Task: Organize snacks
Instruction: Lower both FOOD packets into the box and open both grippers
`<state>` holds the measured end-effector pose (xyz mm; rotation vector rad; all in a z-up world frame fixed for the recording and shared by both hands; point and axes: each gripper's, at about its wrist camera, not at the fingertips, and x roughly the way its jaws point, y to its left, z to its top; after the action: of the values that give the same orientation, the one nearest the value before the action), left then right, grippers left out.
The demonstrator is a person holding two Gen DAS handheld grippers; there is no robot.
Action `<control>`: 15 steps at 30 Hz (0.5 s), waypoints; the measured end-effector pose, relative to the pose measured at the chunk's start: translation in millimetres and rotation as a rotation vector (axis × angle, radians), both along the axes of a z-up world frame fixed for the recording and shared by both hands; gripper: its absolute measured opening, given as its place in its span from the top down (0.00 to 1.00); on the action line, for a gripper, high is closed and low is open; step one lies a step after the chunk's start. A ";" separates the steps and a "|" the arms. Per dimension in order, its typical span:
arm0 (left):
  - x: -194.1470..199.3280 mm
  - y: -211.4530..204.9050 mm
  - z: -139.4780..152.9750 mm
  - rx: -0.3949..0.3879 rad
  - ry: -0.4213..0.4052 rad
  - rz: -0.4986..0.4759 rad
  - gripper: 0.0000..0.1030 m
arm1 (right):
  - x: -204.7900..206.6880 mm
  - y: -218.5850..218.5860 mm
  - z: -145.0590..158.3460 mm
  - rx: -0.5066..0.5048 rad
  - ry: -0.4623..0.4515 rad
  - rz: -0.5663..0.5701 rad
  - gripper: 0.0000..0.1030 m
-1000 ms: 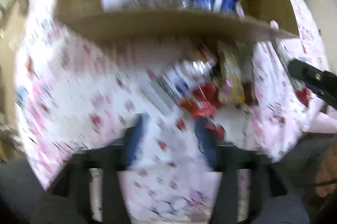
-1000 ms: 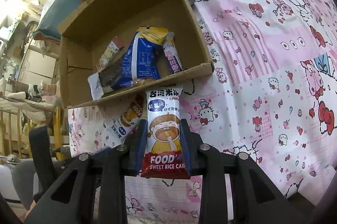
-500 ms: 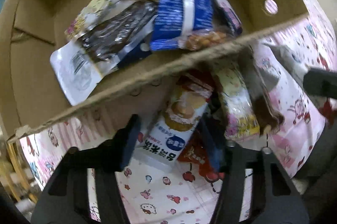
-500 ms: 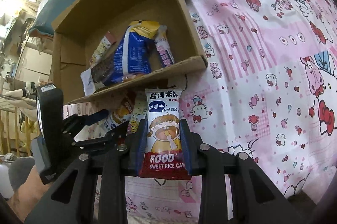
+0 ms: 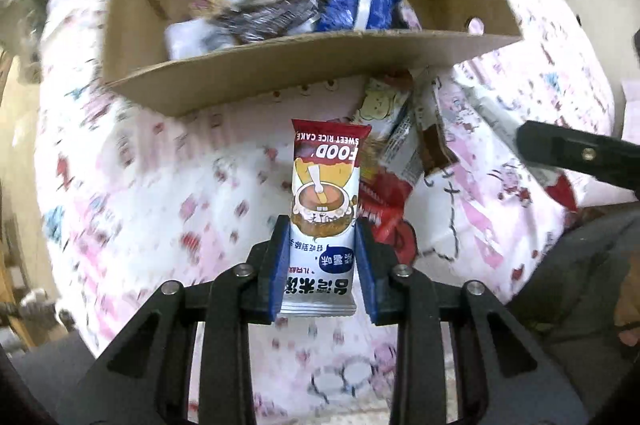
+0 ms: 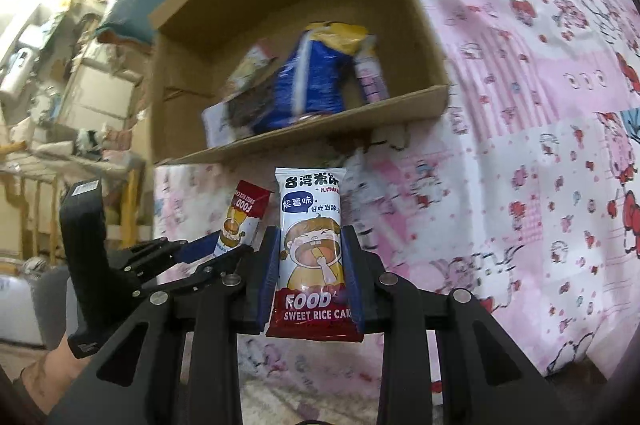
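Left gripper (image 5: 322, 257) closed, lifted rice cake (image 5: 323, 201).

We see a matt brown cardboard box (image 5: 280, 81) with a raw corrugated edge. The snack packets (image 5: 324, 193) we hold are glossy plastic film, as is the blue bag (image 6: 316, 81) inside the box. The tongs (image 5: 323, 257) are matt black plastic with blue pads and shiny metal rivets. The pink patterned bedsheet (image 6: 540, 145) is soft cloth.
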<state>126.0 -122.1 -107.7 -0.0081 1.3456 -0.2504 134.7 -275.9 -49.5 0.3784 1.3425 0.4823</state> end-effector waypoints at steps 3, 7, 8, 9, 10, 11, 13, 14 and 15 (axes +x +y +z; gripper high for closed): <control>-15.9 21.7 21.2 0.056 -0.087 0.020 0.74 | -3.7 8.9 11.0 0.046 -0.026 0.047 0.70; -21.8 46.1 47.8 0.039 -0.184 0.081 0.74 | -2.6 11.8 28.0 0.110 -0.076 0.063 0.70; -21.4 52.6 56.9 0.034 -0.216 0.107 0.74 | -1.9 11.5 30.5 0.119 -0.086 0.061 0.70; -19.3 59.1 65.5 0.029 -0.248 0.131 0.74 | -0.7 11.1 32.9 0.131 -0.103 0.055 0.70; -20.0 68.5 72.4 0.027 -0.270 0.146 0.74 | 0.9 9.6 36.4 0.139 -0.118 0.048 0.70; -16.6 72.7 79.7 0.026 -0.295 0.168 0.74 | 2.1 9.1 39.5 0.143 -0.134 0.042 0.70; -9.7 83.6 90.8 0.018 -0.316 0.194 0.74 | 4.7 7.1 44.2 0.154 -0.168 0.021 0.70; -5.1 84.6 94.5 0.014 -0.319 0.201 0.74 | 6.3 6.2 44.8 0.158 -0.176 0.008 0.70; 0.8 87.0 96.7 0.012 -0.322 0.203 0.74 | 8.4 4.5 46.3 0.164 -0.187 -0.010 0.70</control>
<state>126.8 -35.0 -10.9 -0.0905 1.0165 -0.0676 143.0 -271.4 -3.1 0.4632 1.1230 0.6066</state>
